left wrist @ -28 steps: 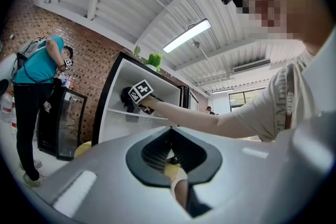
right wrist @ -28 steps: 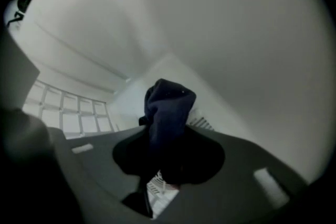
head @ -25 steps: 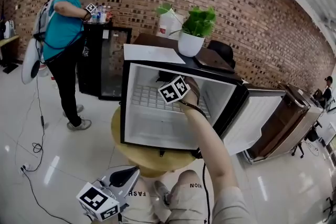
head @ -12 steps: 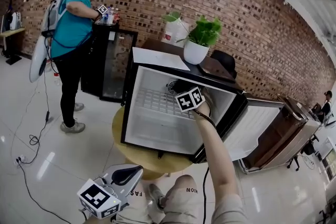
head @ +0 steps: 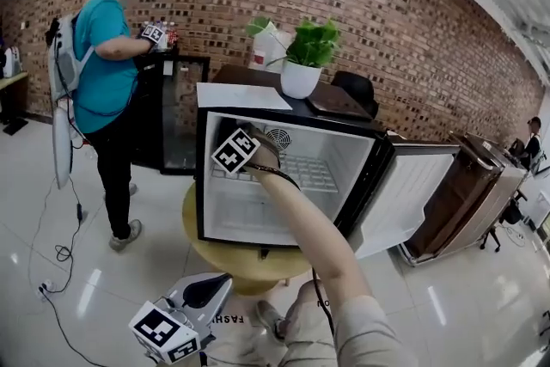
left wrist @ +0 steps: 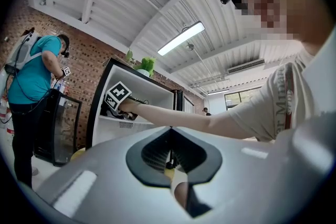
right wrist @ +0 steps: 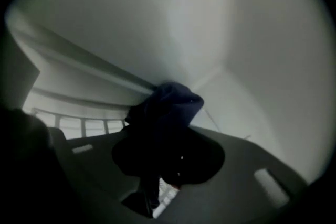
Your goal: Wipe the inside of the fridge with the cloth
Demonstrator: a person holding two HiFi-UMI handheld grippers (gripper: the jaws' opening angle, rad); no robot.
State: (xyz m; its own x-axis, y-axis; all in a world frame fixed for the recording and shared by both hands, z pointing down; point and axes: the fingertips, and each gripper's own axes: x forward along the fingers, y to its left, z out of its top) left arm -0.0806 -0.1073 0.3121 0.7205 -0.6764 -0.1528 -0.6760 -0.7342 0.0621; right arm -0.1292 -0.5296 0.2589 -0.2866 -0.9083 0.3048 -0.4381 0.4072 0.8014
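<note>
Inside the open fridge [head: 201, 185], which stands on a round wooden desk [head: 210, 252], the right claw [right wrist: 172, 164] is clamped on a bunched dark-blue cloth [right wrist: 167, 107]. The cloth's tip is raised to a seam of the white inner wall [right wrist: 247, 39], above the wire shelf [right wrist: 79, 126]. The wiping step appears to be under way, high on the fridge's left side. The next stroke would call for dragging the cloth along the wall with steady pressure while steering clear of the shelf and the rear fan grille [head: 277, 137]. The left claw [left wrist: 169, 157] is held low, well away from the fridge, its jaws together on nothing. From the head view, the cloth and the right claw's tips are hidden behind the marker cube [head: 236, 152] and the hand [head: 262, 154]. The right gripper view is dim, so real contact with the wall cannot be confirmed.
</note>
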